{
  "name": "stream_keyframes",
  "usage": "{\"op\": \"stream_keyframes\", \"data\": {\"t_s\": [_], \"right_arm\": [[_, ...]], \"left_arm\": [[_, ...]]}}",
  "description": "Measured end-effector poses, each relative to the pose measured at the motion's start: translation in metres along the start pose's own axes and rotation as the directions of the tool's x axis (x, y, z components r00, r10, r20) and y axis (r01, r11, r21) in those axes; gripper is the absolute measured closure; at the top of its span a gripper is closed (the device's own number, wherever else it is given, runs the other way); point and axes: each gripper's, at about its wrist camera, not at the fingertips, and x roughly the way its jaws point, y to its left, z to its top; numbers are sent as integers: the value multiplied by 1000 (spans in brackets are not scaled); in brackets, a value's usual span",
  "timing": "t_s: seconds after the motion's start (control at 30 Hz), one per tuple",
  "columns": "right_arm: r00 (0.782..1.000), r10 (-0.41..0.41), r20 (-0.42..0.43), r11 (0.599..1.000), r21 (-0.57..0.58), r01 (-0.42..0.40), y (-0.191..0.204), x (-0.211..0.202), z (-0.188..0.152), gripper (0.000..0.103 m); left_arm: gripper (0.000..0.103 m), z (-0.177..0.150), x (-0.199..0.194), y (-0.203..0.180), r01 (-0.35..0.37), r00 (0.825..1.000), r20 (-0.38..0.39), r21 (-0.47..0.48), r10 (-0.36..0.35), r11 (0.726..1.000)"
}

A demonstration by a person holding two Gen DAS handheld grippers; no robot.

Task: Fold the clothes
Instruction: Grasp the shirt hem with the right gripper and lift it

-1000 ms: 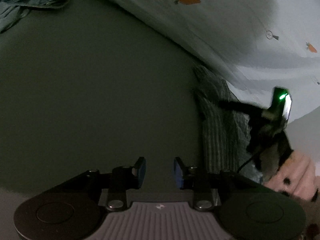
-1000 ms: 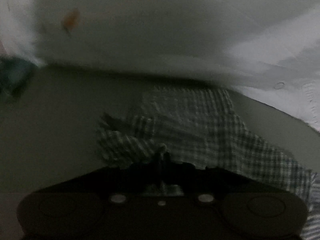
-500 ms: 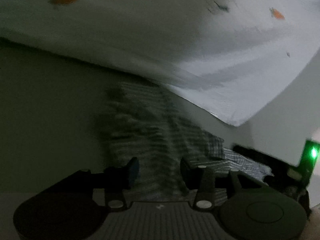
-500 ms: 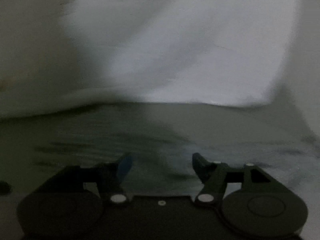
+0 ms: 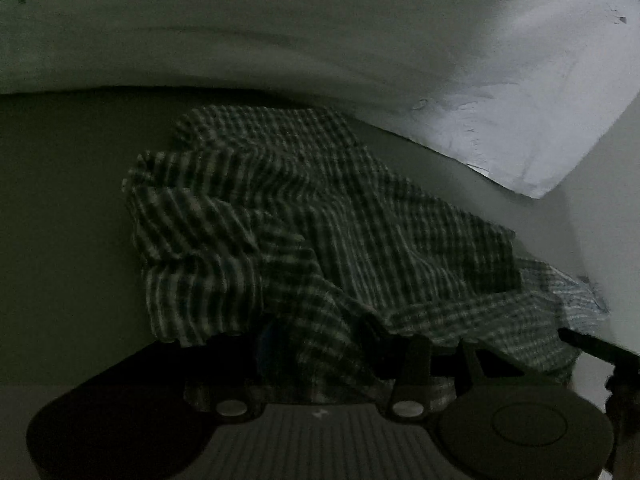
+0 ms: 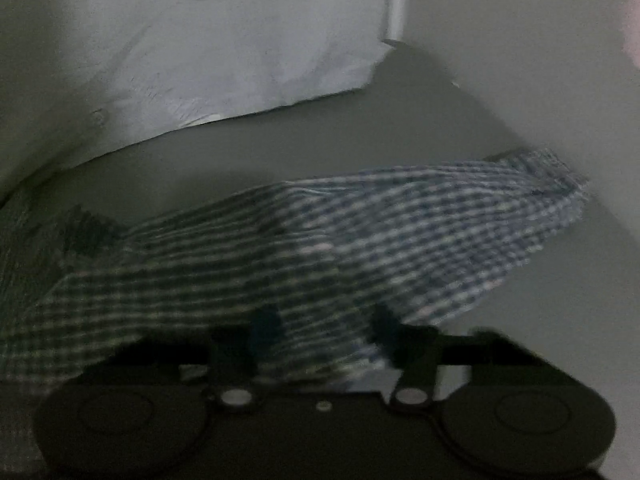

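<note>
Checked cloth (image 5: 320, 216) now lies rumpled on the surface (image 5: 60, 220), reaching between both grippers; left gripper (image 5: 316, 344) has opened partway, right gripper (image 6: 324, 328) has just been narrowing, neither pinching.

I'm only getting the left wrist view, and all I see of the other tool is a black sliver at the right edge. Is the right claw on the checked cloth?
Observer: The checked cloth lies between the right claw fingers. Its jaws have just been closing, and blur hides whether the pads press yet.
Operator: Where does the fabric run beyond it?
Observer: A paler blue-and-white end stretches off to the right, tapering to a crumpled tip.
Operator: Anything else out there?
Observer: A pink patch at the upper right edge. I cannot tell what it is.
</note>
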Motion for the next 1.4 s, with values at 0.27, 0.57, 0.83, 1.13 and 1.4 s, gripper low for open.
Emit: {"op": "stream_keyframes", "data": {"t_s": [0.27, 0.57, 0.83, 1.13, 1.4], "right_arm": [[979, -44, 201, 999, 31, 39, -9, -53, 32, 92], [985, -158, 67, 987, -17, 159, -21, -4, 14, 60], [996, -58, 69, 993, 109, 51, -52, -5, 17, 40], [994, -84, 71, 996, 2, 84, -26, -12, 15, 93], [959, -3, 282, 967, -245, 75, 43, -94, 25, 95]], "left_arm": [[45, 0, -9, -6, -145, 985, 88, -9, 145, 989], [44, 0, 3, 8, -205, 976, 69, -19, 206, 978], [37, 1, -18, -17, -127, 986, 106, 19, 125, 992], [27, -46, 11, -53, -173, 985, 58, 227, 164, 958], [27, -28, -47, -31, -152, 984, 97, 19, 149, 988]]}}
